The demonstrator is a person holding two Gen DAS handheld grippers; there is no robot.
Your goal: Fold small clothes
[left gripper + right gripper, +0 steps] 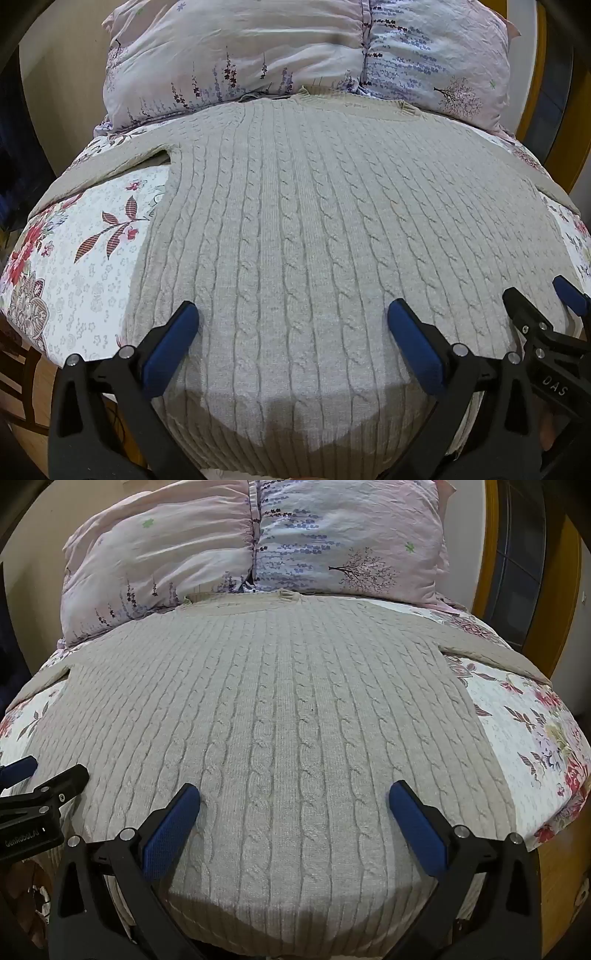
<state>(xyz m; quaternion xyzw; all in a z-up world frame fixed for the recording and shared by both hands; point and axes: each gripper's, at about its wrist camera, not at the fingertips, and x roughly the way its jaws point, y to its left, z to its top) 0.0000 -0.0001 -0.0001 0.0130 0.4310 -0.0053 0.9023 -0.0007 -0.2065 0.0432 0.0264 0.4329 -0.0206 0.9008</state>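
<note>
- Lying flat on the flowered bedspread (85, 266), a grey cable-knit sweater (314, 229) is spreading across most of the bed, with its collar at the far end and its hem at the near edge.
- Left sleeve (110, 166) is stretching out to the left over the bedspread; right sleeve (491, 653) is reaching out to the right.
- Far end: collar is meeting a pale floral pillow (295, 48) that is sitting just behind the sweater.
- Left gripper (291, 325) is hovering over the near part of the sweater, jaws standing wide, nothing between the blue pads (173, 350).
- Right gripper (293, 805) is hovering beside it, to its right, over the same near part, jaws equally wide and gripping nothing.
- Whether the fingertips are touching the knit cannot be told.
- Each gripper is showing at the edge of the other's view, near together.
</note>
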